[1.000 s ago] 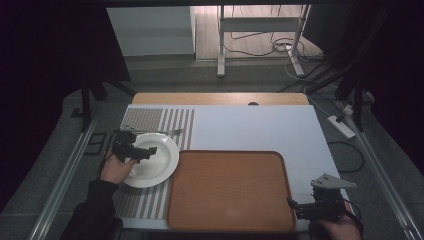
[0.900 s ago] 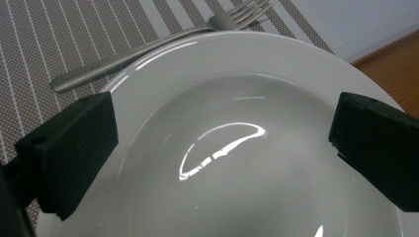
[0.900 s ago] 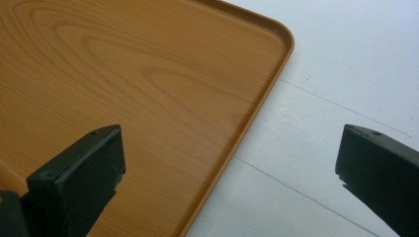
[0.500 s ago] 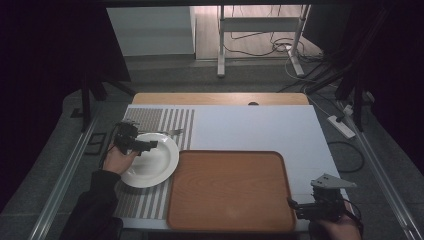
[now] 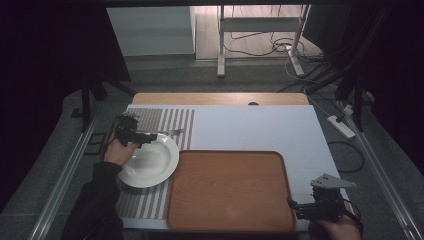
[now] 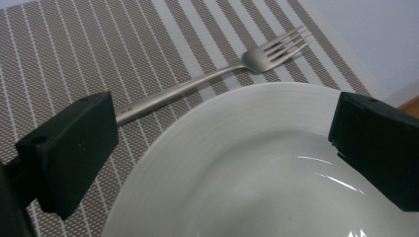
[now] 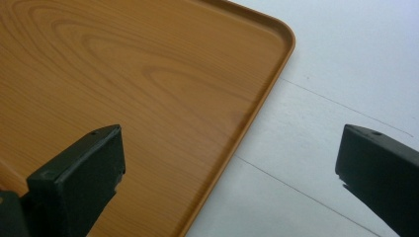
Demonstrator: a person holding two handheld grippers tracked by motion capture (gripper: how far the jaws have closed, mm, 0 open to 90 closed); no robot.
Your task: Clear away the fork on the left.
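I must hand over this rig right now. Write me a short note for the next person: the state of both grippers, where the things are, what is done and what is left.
Left gripper: open, over the far-left rim of the white plate, jaws empty. The fork lies on the striped mat just beyond the plate, tines pointing toward the table's middle.
Right gripper: open, empty, at the near-right corner of the wooden tray.
Done: nothing is grasped or on the tray yet.
Left: probably grasp the fork or the plate; the tray is ready to receive them.

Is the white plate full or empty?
Empty. The plate shows a bare glossy white bowl with no food, beside the fork.
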